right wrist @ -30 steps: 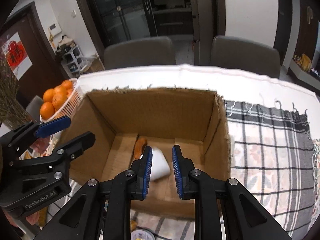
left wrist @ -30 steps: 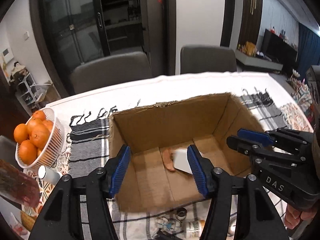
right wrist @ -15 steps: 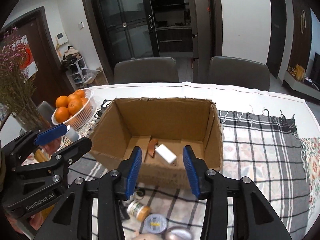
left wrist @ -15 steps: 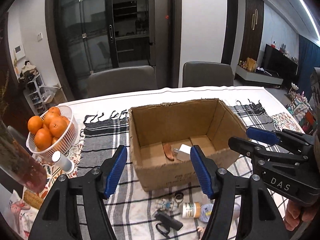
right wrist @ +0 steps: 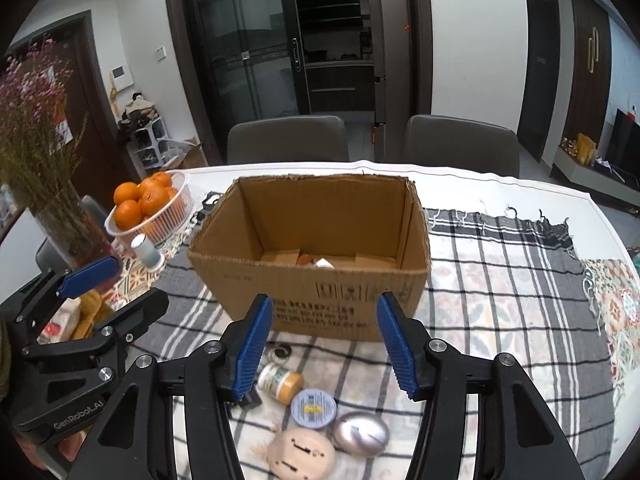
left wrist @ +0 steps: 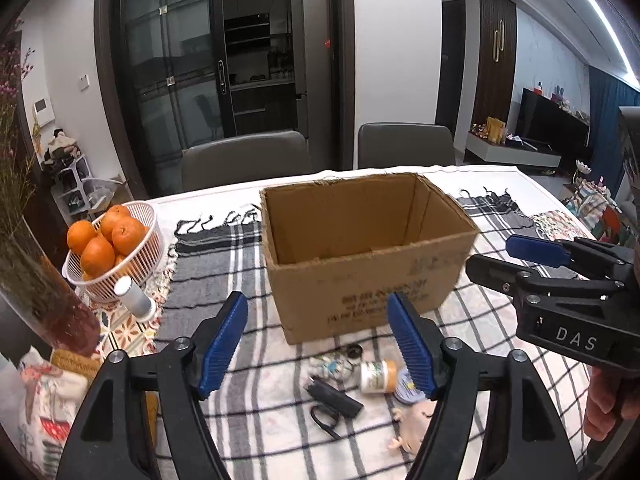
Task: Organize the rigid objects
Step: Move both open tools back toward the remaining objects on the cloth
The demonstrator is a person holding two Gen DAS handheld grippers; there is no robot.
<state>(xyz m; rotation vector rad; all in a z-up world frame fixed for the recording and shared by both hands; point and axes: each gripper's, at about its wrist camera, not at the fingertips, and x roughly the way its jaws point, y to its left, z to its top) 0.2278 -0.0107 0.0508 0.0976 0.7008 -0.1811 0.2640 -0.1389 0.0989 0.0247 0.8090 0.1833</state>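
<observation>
box: brown corrugated cardboard box, open top, ragged cut rim, printed front wall; center of the right wrist view. Two items barely visible over the front wall, one orange-brown, one white.
loose items: on the checked cloth just below the box, lower center of frame. Small pill bottle w/ orange cap, lying on its side; flat round tin, blue rim; smooth silver egg-shaped thing; pale doll-like head; dark ring. Left wrist view adds a black clip-like tool.
left gripper: jaws opening, nothing betw. them, pads ribbed blue.
right gripper: jaws opening too, empty; frames the box's front wall.
step: prob. picking the next item for the box.
how-to: bottle is round & will roll, so pinch across its body, not end to end. Tin is flat, approach steep and catch its rim. Egg is slick metal, centre it well or it'll squirt out. One item per hand; keep the 2 tools apart.
bystanders: white basket of oranges & vase, left of frame, leave alone.
</observation>
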